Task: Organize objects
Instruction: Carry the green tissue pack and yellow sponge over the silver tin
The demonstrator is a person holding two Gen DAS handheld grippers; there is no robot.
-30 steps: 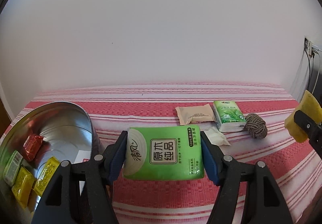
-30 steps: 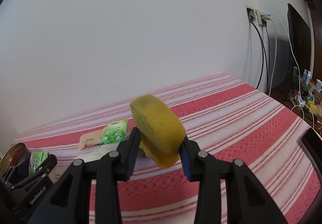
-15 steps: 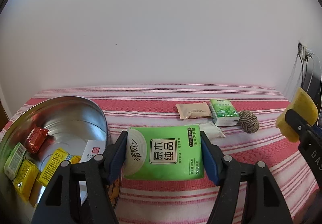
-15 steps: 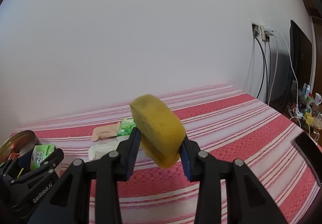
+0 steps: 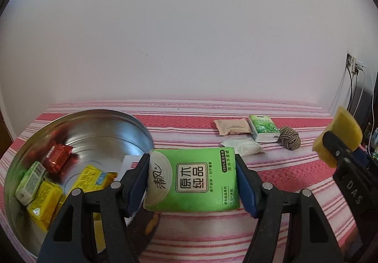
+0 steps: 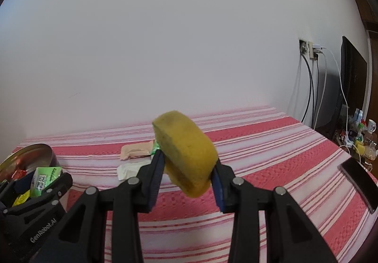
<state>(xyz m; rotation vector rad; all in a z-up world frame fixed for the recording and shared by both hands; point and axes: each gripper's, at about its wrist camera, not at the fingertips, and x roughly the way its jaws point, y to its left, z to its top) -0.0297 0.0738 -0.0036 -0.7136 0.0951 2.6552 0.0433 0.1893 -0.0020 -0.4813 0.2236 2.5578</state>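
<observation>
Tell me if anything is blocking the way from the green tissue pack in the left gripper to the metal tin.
Nothing visible does. The left gripper holds the tissue pack just right of the tin, above the striped cloth. The tin's mouth is open, with small packets lying low inside.

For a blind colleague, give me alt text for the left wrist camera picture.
The left tool grips a green tissue pack beside a round metal tin of small packets, on a red striped cloth. At right, the right tool holds a yellow sponge.
</observation>
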